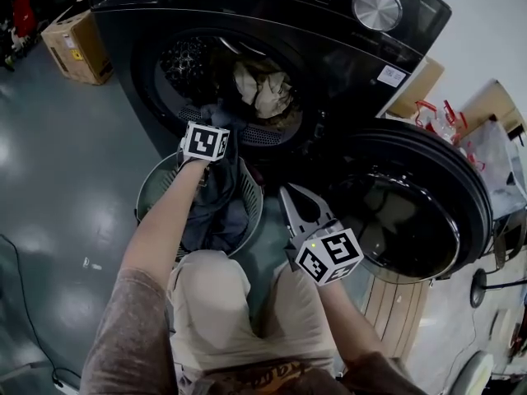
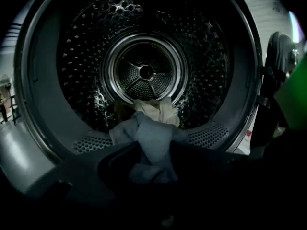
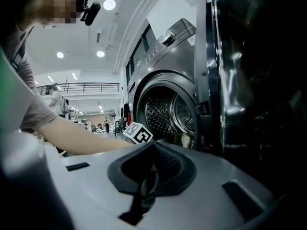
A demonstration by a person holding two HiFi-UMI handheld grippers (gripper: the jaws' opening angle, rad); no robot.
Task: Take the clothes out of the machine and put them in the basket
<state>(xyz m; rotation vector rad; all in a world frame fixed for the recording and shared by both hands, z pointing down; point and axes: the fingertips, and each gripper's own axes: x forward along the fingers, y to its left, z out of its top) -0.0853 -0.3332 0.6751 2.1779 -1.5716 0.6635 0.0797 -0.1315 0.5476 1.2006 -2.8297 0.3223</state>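
Note:
The dark front-loading machine (image 1: 329, 23) stands with its drum (image 2: 144, 71) open. A blue-grey garment (image 2: 151, 138) hangs over the drum's lip, and a cream cloth (image 2: 158, 111) lies behind it, also seen in the head view (image 1: 262, 89). My left gripper (image 2: 151, 164) is at the lip (image 1: 217, 123), shut on the blue-grey garment, which bunches between its jaws. Below it stands the round green basket (image 1: 152, 183) with dark clothes (image 1: 210, 208) inside. My right gripper (image 1: 288, 194) waits beside the basket, shut with nothing in it (image 3: 144, 188).
The machine's round door (image 1: 412, 212) hangs open at the right, close to my right gripper. A cardboard box (image 1: 78, 44) sits on the grey floor at the far left. The person's knees (image 1: 210, 303) are just behind the basket.

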